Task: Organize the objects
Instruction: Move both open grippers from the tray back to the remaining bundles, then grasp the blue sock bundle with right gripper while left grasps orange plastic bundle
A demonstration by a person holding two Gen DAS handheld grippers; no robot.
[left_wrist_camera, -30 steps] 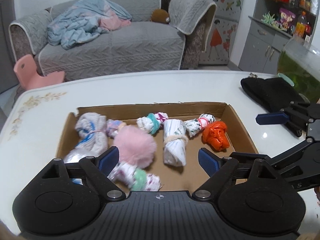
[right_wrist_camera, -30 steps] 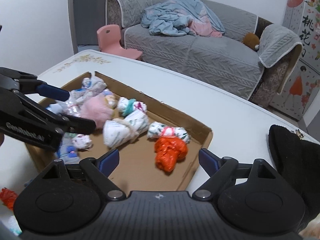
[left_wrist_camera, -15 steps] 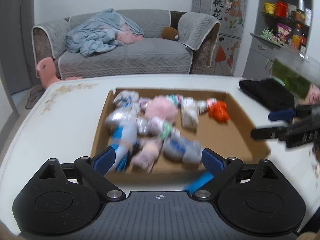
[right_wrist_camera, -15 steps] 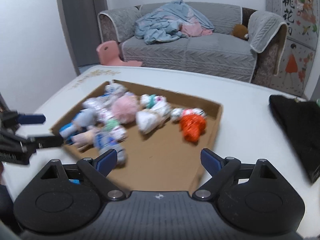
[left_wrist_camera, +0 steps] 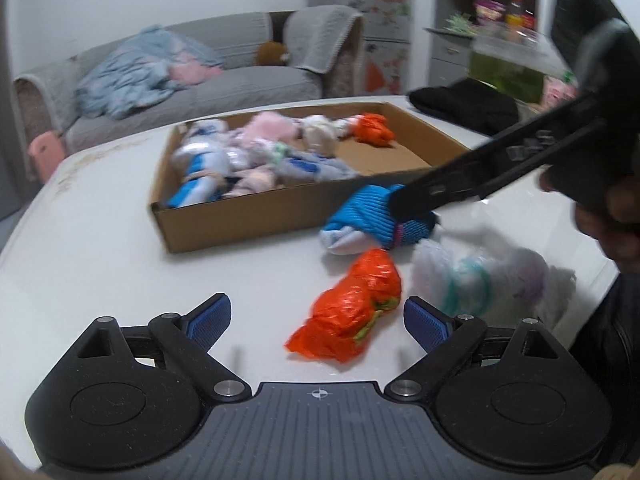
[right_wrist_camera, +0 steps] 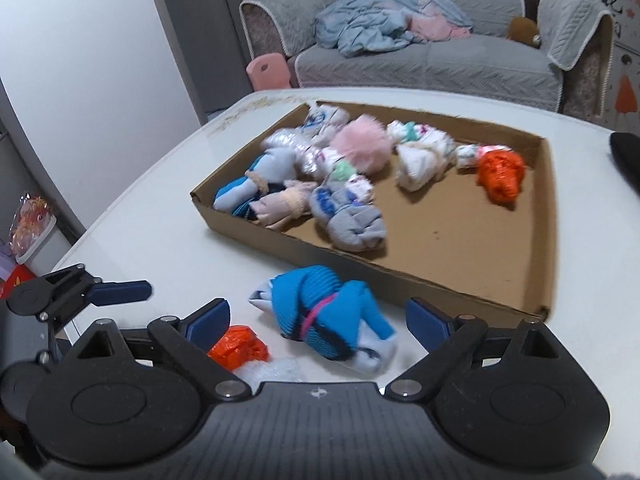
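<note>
A shallow cardboard box on the white table holds several rolled sock bundles, among them a pink fluffy one and an orange one. Outside the box, by its near wall, lie a blue sock bundle, an orange bundle and a white fluffy bundle. My left gripper is open and empty, just short of the orange bundle. My right gripper is open, with the blue bundle between its fingers; in the left wrist view its fingers reach over that bundle.
A black cloth lies on the table beyond the box. A grey sofa with blankets and a pink child's chair stand behind the table. Shelves and a cabinet are at the far right.
Both grippers have pulled back from over the box to the table's near side. The loose bundles outside the box have come into view, and the right gripper now straddles the blue one.
</note>
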